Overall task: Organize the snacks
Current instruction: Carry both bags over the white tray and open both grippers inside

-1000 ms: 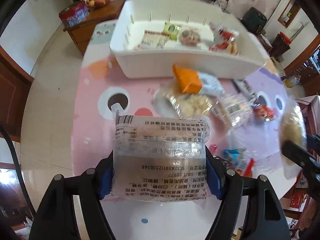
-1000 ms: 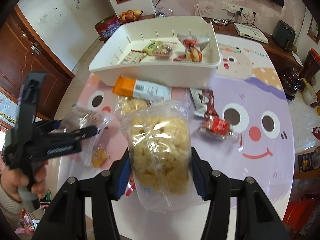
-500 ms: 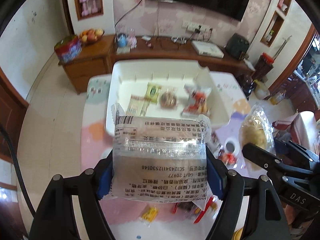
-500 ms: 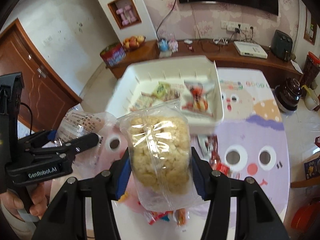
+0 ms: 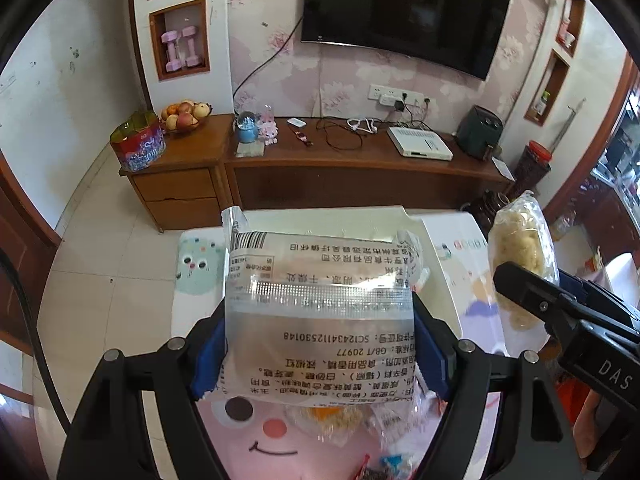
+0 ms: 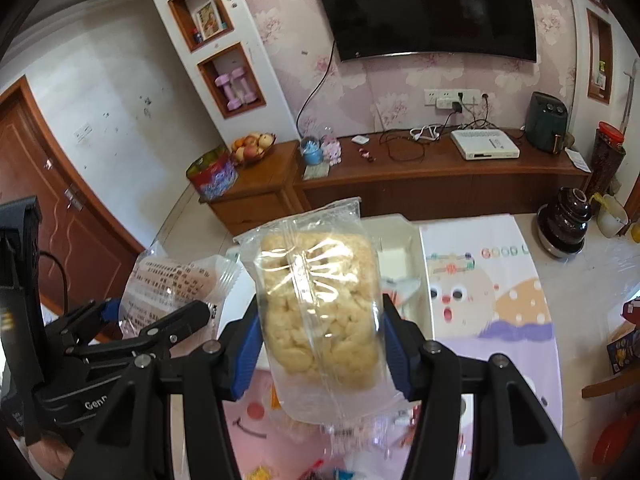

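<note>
The left gripper (image 5: 320,344) holds a flat clear snack packet (image 5: 320,320) with printed text and a barcode on its back; the blue pads of both fingers (image 5: 210,354) press on the packet's two side edges, so the fingers stand fairly wide around it. The packet is lifted above the worktop (image 5: 192,304), which wears a pastel cartoon-print cover. The far edge of a white storage bin (image 5: 412,220) peeks out behind the packet's top.

The right gripper (image 6: 320,344) grips a clear bag of pale puffed-rice cakes (image 6: 320,304), held upright between its blue-padded fingers (image 6: 394,354) at a middling width. This bag also hangs in the air over the worktop, in front of the white bin, whose corner (image 6: 396,240) shows just to the right of the bag. In the left wrist view the same bag (image 5: 520,256) appears at the right, carried at about the same height as the printed packet. In the right wrist view the left gripper and its packet (image 6: 180,280) appear at the left, close beside the rice-cake bag but not touching it.

More wrapped snacks (image 5: 332,420) lie loose on the near part of the worktop, below both grippers. Beyond the worktop stands a wooden sideboard (image 5: 360,160) with a fruit bowl (image 5: 184,114) and a red tin (image 5: 138,146); a television (image 5: 404,12) hangs on the wall above.
</note>
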`<state>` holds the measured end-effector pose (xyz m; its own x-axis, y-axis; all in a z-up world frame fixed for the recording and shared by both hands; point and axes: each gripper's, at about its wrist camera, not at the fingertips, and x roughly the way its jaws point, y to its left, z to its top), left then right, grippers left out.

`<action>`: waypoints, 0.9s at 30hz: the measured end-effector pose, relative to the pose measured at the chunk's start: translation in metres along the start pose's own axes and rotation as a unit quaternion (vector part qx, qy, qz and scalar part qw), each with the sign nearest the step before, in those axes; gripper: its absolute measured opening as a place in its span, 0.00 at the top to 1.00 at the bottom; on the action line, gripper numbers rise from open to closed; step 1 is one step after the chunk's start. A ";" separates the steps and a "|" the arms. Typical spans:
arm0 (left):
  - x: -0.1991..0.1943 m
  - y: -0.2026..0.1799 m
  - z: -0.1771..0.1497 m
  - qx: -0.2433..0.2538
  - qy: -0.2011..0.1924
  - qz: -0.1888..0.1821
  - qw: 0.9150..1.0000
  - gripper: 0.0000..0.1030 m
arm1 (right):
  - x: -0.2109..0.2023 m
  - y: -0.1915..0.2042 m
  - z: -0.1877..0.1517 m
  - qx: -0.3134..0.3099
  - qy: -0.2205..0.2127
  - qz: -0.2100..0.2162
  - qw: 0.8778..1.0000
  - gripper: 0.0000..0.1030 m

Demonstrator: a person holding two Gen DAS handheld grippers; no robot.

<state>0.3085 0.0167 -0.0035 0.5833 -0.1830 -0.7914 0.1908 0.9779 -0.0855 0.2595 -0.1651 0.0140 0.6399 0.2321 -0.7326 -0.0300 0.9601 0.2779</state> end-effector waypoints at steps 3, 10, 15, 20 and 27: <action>0.011 0.002 0.012 -0.002 -0.010 0.010 1.000 0.24 | 0.012 -0.001 0.014 0.004 -0.005 -0.006 1.000 0.47; 0.049 0.006 0.030 -0.010 0.001 0.014 1.000 0.24 | 0.045 -0.011 0.034 0.022 0.003 -0.015 1.000 0.47; 0.080 0.007 0.032 -0.012 0.022 0.013 1.000 0.24 | 0.069 -0.018 0.036 0.030 0.020 -0.022 0.999 0.47; 0.105 0.010 0.033 -0.011 0.040 0.017 0.999 0.24 | 0.094 -0.026 0.034 0.044 0.043 -0.025 0.998 0.47; 0.129 0.020 0.029 -0.012 0.060 0.026 0.998 0.23 | 0.121 -0.030 0.026 0.054 0.073 -0.030 0.995 0.47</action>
<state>0.4102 0.0094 -0.0894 0.4928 -0.1195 -0.8619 0.1427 0.9882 -0.0554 0.3579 -0.1699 -0.0664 0.5188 0.2026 -0.8306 0.0931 0.9524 0.2904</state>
